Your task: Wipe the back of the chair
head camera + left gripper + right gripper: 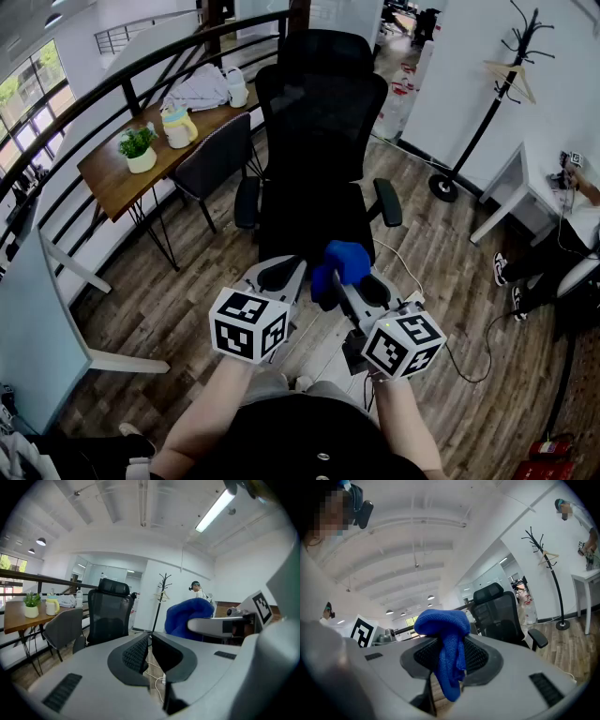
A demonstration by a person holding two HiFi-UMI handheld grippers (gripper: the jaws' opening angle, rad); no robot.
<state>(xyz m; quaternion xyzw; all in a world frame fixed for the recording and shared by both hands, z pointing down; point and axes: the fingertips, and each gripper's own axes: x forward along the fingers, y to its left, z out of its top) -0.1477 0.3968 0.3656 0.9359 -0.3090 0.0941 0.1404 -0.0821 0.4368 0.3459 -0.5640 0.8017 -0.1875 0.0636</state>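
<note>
- The black mesh office chair with headrest [319,122] stands straight ahead, apart from both grippers; its backrest is not yet touched.
- The crumpled blue microfibre cloth [446,637] is pinched in the right gripper [449,654], whose jaws are clamped on it, with a bunch standing above them.
- That bunch should be pressed flat to the mesh and drawn in overlapping strokes, top down.
- The left gripper [151,651] is drawn almost closed, empty; the chair may swivel, so steadying it is advised.
</note>
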